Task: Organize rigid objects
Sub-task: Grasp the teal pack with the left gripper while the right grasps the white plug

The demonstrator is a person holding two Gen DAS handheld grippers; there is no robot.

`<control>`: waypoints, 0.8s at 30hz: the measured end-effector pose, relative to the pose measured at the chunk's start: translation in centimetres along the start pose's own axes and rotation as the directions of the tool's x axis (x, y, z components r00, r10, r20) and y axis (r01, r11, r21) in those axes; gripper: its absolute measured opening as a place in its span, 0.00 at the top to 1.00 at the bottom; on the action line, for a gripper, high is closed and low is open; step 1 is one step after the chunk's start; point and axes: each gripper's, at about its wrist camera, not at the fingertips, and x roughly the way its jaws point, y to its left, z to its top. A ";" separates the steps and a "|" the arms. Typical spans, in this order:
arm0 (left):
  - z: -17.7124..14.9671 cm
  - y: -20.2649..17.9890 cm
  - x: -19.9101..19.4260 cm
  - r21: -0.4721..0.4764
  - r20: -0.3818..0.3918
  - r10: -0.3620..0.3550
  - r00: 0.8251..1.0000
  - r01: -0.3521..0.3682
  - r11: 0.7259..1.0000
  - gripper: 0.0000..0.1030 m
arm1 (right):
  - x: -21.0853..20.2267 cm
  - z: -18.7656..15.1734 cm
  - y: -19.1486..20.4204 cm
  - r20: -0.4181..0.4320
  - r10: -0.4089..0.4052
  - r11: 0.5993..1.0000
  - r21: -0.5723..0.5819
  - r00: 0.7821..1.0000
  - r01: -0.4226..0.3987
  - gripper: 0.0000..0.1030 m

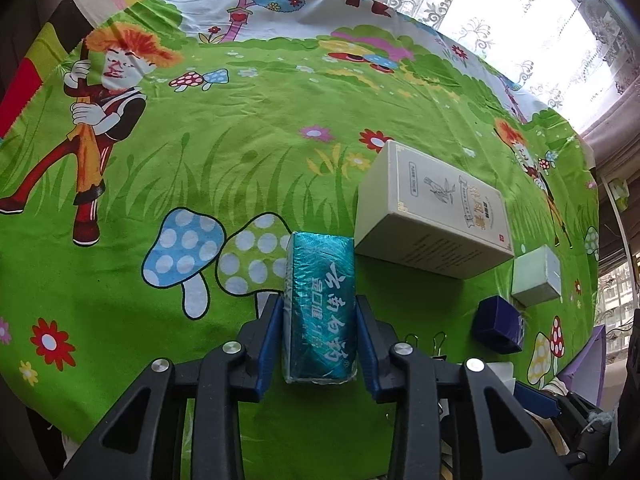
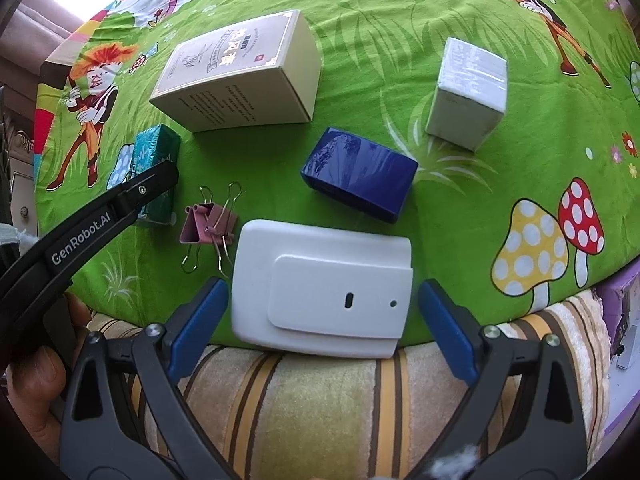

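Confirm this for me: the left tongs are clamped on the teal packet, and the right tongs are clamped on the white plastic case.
Half right. The left tongs do clamp the teal packet, as the left wrist view shows. The right tongs are not clamped: the right wrist view shows them open, with gaps on both sides of the white plastic case.

Left half of the counter (image 1: 160,152) is bare cloth, wide open for passage. Right side is crowded: cream box (image 1: 432,208) just beside the teal packet (image 1: 320,304), then small pale box (image 1: 536,276) and navy box (image 1: 498,326) close together. Narrow lanes between them. Binder clips (image 2: 208,228) sit in the gap between teal packet and white plastic case (image 2: 324,300) at the near edge.
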 end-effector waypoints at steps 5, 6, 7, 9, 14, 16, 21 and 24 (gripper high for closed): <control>-0.2 0.2 -0.8 -0.016 0.023 -0.020 1.000 0.020 1.000 0.65 | -0.3 -0.2 -0.2 0.013 -0.009 1.000 -0.014 1.000 0.009 0.14; -0.3 0.2 -1.1 -0.017 0.029 -0.022 0.999 0.022 1.000 0.65 | -0.6 -0.3 -0.3 0.018 -0.007 1.000 -0.013 1.000 0.008 0.14; -0.4 0.2 -1.4 -0.016 0.035 -0.023 0.999 0.024 1.000 0.65 | -0.8 -0.4 -0.5 0.026 -0.004 1.000 -0.012 1.000 0.004 0.15; -0.6 0.0 -1.9 -0.013 0.045 -0.032 0.998 0.033 0.999 0.65 | -1.5 -0.7 -0.9 0.044 0.002 1.000 -0.009 0.999 -0.001 0.15; -1.1 -1.1 -3.3 0.003 0.060 -0.054 0.997 0.054 0.999 0.65 | -3.5 -1.4 -2.2 0.102 -0.019 1.000 -0.010 0.995 0.020 0.15; -1.3 -1.6 -3.8 0.014 0.060 -0.063 0.996 0.062 0.998 0.65 | -4.3 -1.6 -2.7 0.123 -0.025 1.000 -0.011 0.992 0.027 0.15; -1.9 -3.4 -4.9 0.045 0.063 -0.083 0.995 0.081 0.996 0.65 | -6.3 -2.6 -3.9 0.176 -0.044 0.999 -0.008 0.983 0.047 0.15; -2.2 -4.7 -5.8 0.072 0.072 -0.096 0.993 0.091 0.993 0.65 | -7.4 -3.3 -4.9 0.203 -0.054 0.998 -0.003 0.978 0.056 0.15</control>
